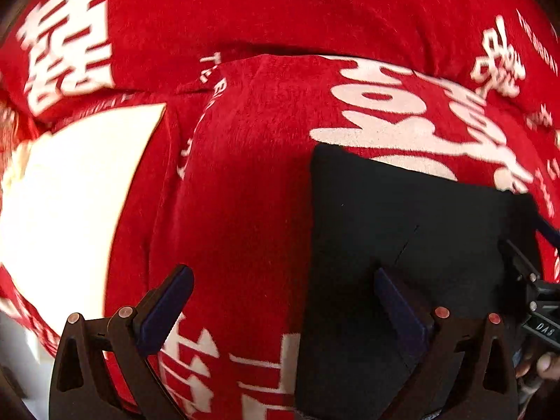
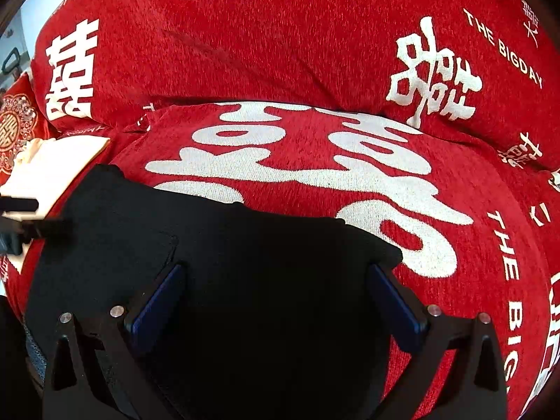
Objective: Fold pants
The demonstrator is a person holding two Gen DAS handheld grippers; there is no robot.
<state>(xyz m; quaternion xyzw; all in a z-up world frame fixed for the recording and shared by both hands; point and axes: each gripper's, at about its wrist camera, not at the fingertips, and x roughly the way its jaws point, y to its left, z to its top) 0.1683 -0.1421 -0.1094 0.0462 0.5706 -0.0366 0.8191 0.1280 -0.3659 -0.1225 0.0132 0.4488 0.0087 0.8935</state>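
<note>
Black pants lie folded into a flat rectangle on a red sofa seat with white lettering; in the left wrist view the pants fill the lower right. My left gripper is open, its left finger over red fabric and its right finger over the pants' left part. My right gripper is open, both fingers above the pants' near part, holding nothing. The left gripper's tip shows at the left edge of the right wrist view, and the right gripper's body at the right edge of the left wrist view.
The red sofa cover has a seat cushion and a back cushion behind it. A white folded item lies on the seat left of the pants. A red embroidered cushion sits at far left.
</note>
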